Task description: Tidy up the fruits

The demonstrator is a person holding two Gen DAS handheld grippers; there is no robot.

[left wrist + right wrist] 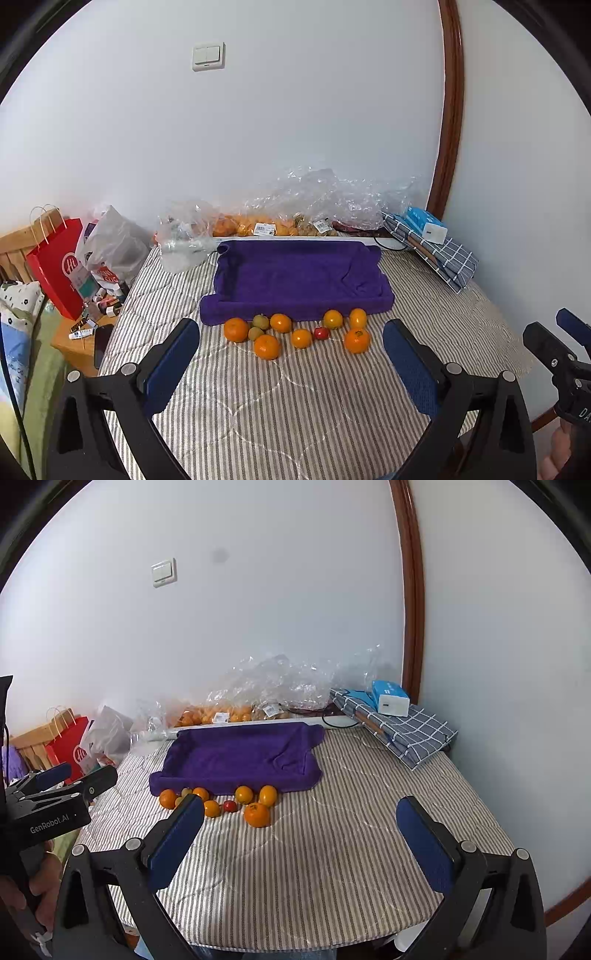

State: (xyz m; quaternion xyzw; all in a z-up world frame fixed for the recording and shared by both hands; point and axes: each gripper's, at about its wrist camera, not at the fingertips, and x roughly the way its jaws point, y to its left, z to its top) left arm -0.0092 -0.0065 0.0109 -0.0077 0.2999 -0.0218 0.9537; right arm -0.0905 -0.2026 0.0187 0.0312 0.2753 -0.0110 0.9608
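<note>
Striped bedding (pixel 295 406) carries loose fruits (pixel 301 334) clustered at 6 o'clock of the purple tray (pixel 295 277), presumably their destination; left gripper (pixel 291 365) and right gripper (pixel 301 845) hover behind, jaws apart, empty.

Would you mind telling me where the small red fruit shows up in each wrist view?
Left wrist: the red fruit lies just below centre, among the oranges.
Right wrist: the same fruit lies left of centre, by the left fingertip.
Shared landmark: the purple tray directly behind it.
</note>
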